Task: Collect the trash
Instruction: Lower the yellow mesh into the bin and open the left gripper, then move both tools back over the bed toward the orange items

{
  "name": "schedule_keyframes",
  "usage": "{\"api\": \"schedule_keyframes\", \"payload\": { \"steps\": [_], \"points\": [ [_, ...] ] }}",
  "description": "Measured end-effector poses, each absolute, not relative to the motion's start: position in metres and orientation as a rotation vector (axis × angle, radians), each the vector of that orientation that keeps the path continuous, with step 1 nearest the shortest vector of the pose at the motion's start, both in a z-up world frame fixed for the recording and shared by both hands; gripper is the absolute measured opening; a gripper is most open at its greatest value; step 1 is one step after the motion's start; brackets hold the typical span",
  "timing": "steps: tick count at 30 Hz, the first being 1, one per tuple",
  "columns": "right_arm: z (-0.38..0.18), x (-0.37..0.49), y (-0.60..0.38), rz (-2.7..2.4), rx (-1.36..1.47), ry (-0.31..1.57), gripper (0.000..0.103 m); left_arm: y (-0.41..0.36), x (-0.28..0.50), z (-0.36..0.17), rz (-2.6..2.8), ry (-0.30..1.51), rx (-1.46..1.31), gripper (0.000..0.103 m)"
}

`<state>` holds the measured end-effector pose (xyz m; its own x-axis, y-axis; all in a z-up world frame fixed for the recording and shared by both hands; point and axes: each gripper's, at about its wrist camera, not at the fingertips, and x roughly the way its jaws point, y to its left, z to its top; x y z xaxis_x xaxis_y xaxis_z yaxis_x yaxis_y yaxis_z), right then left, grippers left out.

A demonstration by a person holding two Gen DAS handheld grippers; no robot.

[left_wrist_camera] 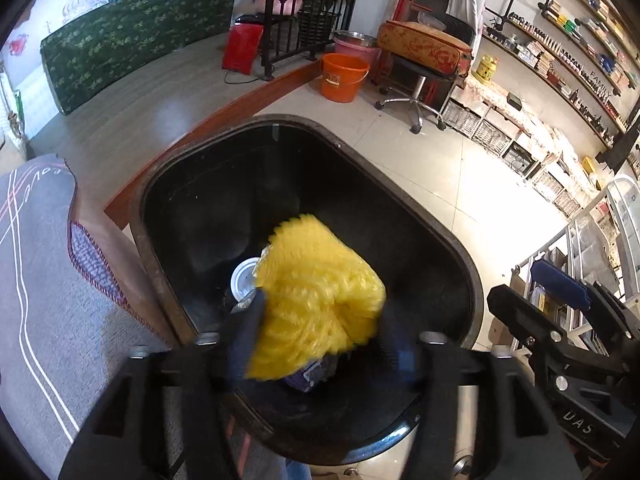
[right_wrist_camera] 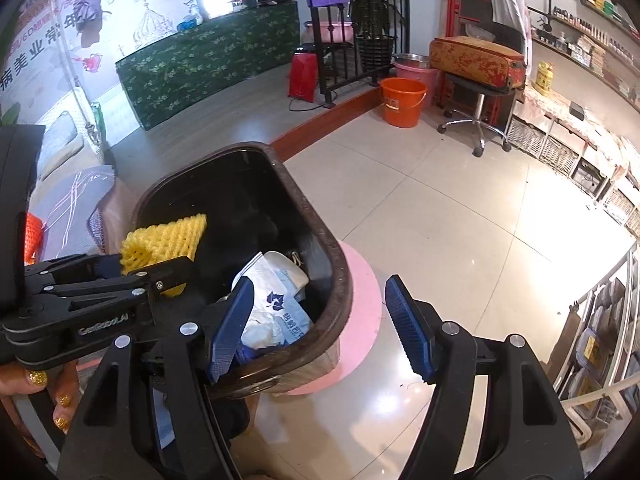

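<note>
A black trash bin [left_wrist_camera: 420, 208] stands on the tiled floor; in the right wrist view its rim [right_wrist_camera: 336, 264] shows too. My left gripper [left_wrist_camera: 320, 340] is over the bin, and a yellow foam net [left_wrist_camera: 316, 296] sits blurred between its fingers; I cannot tell whether the fingers still touch it. In the right wrist view the left gripper [right_wrist_camera: 160, 276] has the net [right_wrist_camera: 160, 240] at its tips above the bin's left side. My right gripper [right_wrist_camera: 316, 328] is open and empty over the bin's near right rim. White and blue wrappers [right_wrist_camera: 272, 300] lie inside the bin.
A grey patterned cloth [left_wrist_camera: 36, 280] covers a surface left of the bin. A pink round base [right_wrist_camera: 360, 312] lies under the bin. An orange bucket [left_wrist_camera: 344, 76], a swivel stool [left_wrist_camera: 416, 92], shelves [left_wrist_camera: 540, 152] and a metal rack [right_wrist_camera: 600, 340] stand around.
</note>
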<state>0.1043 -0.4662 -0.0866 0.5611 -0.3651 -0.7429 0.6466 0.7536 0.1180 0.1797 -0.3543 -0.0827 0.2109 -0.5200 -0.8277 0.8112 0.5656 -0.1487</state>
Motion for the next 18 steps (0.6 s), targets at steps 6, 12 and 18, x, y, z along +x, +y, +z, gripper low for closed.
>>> {"api": "schedule_keyframes", "payload": {
  "steps": [6,12,18],
  "points": [
    [-0.087,0.103,-0.468,-0.635,0.414,0.759,0.077,-0.352,0.181,-0.078,-0.949,0.965,0.334,0.085],
    [-0.086,0.105,-0.465,-0.641,0.424,0.756,0.079,-0.344,0.185,-0.075,-0.947,0.974,0.305,0.086],
    [-0.083,0.109,-0.465,-0.635,0.415,0.759,0.079,-0.33,0.183,-0.06,-0.955,0.937,0.25,0.087]
  ]
}}
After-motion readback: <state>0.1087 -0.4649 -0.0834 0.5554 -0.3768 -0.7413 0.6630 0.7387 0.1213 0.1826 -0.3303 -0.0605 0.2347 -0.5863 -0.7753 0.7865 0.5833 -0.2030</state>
